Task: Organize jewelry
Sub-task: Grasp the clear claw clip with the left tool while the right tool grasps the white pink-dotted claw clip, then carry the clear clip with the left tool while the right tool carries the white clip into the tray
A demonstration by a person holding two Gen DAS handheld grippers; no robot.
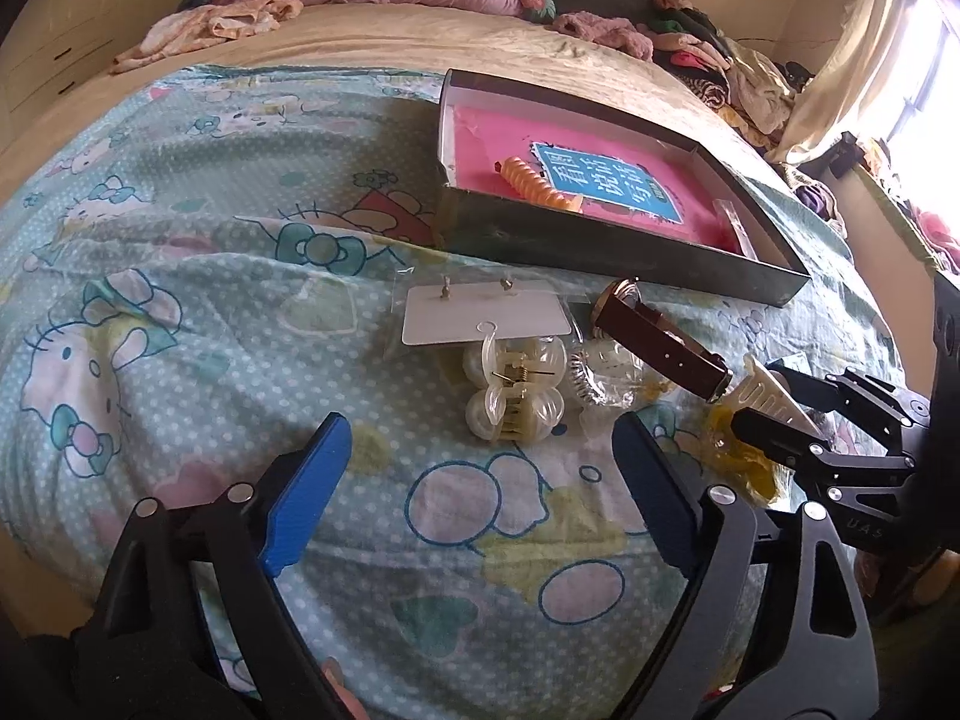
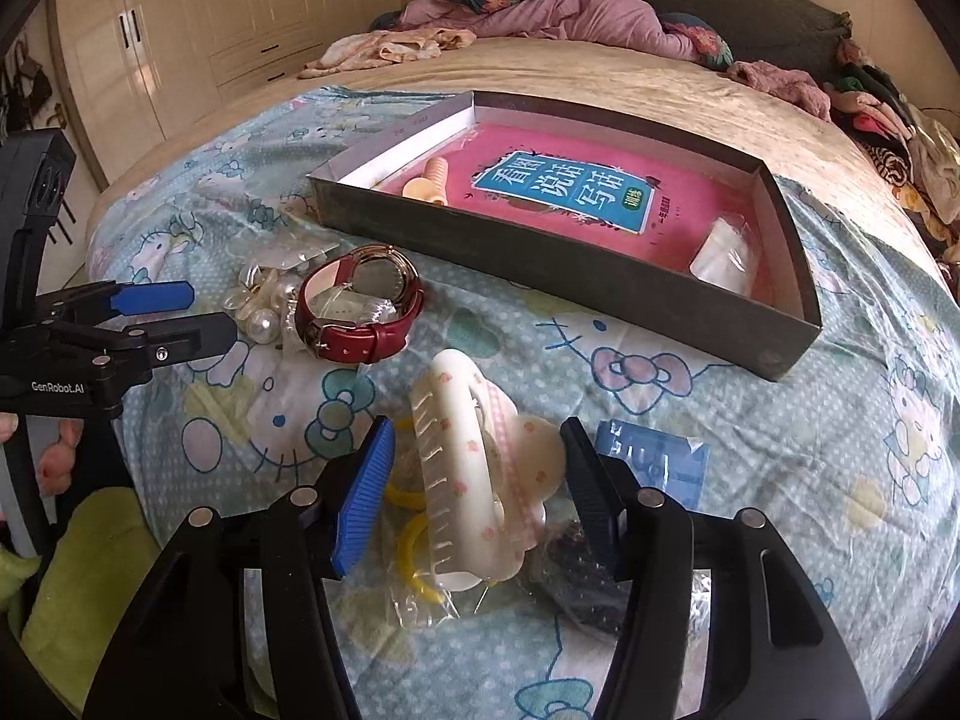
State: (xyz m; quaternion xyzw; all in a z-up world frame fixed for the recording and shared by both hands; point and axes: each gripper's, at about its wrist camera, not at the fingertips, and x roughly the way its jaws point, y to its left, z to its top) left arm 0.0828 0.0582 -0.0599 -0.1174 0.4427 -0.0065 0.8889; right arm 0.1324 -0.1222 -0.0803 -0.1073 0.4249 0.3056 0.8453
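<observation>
The bed (image 2: 600,78) wears a pale-blue cartoon-cat sheet (image 2: 690,420); the shallow grey cardboard box (image 2: 576,276) lies at twelve o'clock, the red-strapped wristwatch (image 2: 360,315) at ten.

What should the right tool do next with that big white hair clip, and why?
Probably close the right tool on the white hair clip. Its fingers are open on either side of the clip, which lies on the bedsheet, outside the box.

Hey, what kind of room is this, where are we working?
Most likely a bedroom at home. The work surface is a bed covered with a cartoon-cat sheet, with a rumpled pink blanket near the headboard, and built-in wardrobes line the wall beside it.
</observation>
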